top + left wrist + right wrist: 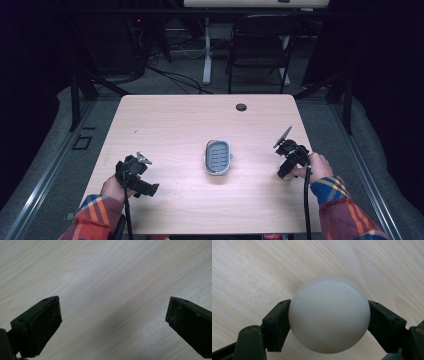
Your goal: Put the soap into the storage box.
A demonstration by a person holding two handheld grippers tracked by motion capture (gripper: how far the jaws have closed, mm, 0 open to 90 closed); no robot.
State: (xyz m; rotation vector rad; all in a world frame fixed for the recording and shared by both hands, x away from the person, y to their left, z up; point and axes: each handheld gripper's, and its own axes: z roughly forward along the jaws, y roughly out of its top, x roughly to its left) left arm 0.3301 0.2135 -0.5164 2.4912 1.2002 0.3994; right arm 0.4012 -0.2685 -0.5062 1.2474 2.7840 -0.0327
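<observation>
White round ball (329, 315) sits squeezed between both jaws of the right tool (286, 168), at 3 o'clock on the wooden bench (175, 125). Left tool (139, 179), at 8 o'clock, gapes wide, holding nothing. Grey tray (218, 157) lies in the middle.

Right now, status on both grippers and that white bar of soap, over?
Left gripper open, over bare table. Right gripper shut on the white soap, at the table's right side. Grey soap dish mid-table, nothing between, over.

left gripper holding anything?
No. In the left gripper view the left gripper has its jaws wide apart over the bare table.
</observation>
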